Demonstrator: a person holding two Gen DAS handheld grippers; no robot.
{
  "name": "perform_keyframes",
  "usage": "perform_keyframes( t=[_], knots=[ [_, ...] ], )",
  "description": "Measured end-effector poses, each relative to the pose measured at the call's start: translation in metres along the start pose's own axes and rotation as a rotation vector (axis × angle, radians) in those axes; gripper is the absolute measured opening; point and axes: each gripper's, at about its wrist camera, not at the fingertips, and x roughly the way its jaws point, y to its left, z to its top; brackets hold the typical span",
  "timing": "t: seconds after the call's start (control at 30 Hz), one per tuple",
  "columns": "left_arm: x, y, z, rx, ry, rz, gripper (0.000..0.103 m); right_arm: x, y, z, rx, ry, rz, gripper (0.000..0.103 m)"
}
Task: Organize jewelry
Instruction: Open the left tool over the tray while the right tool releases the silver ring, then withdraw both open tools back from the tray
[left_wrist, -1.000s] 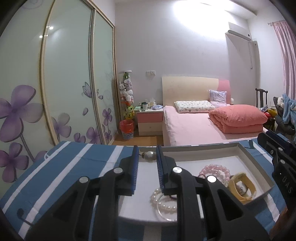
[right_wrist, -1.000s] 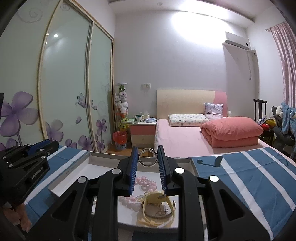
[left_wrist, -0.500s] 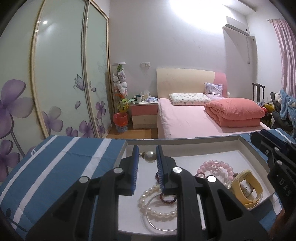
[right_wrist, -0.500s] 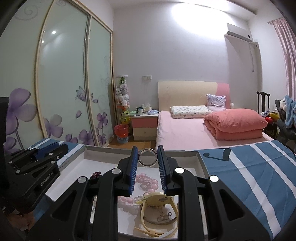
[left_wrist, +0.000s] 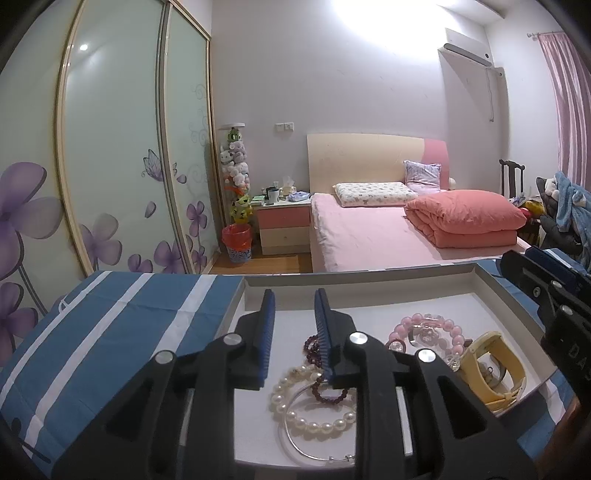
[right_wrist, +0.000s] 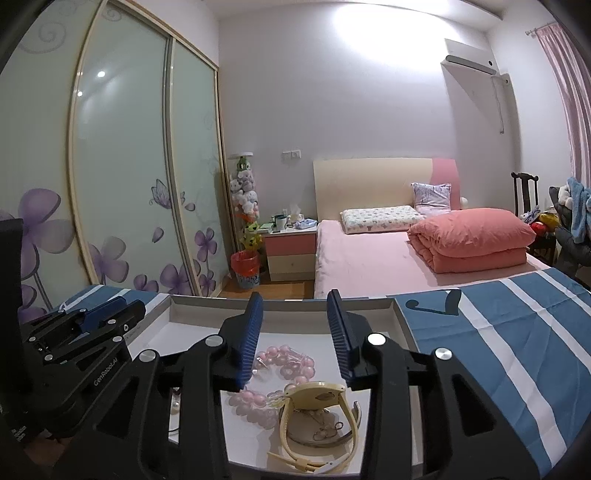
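Pearl bracelet (left_wrist: 314, 413), round glossy beads, in white tray (left_wrist: 369, 291).

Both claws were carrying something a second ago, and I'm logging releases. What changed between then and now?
Both let go. The left claw held a pearl earring and the right claw a silver ring; both now stand open and empty over the tray. Where the pieces landed is unclear. The pearl bracelet, pink bead bracelet and yellow watch stayed put.
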Motion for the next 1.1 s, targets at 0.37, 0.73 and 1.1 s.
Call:
perform_keyframes(
  t=[0.37,0.73,1.1],
  knots=[
    [0.000,0.000,-0.001,-0.002,-0.002,-0.004,0.028,0.000,0.000,0.000,0.008,-0.008,-0.008,0.038],
    [-0.019,0.002,0.004,-0.012,-0.010,0.016,0.033,-0.016,0.002,0.006,-0.003,-0.013,-0.038,0.038],
    [-0.069,0.021,-0.007,-0.032,-0.015,0.036,0.036,-0.050,0.009,-0.001,0.005,0.028,-0.025,0.038]
  ],
)
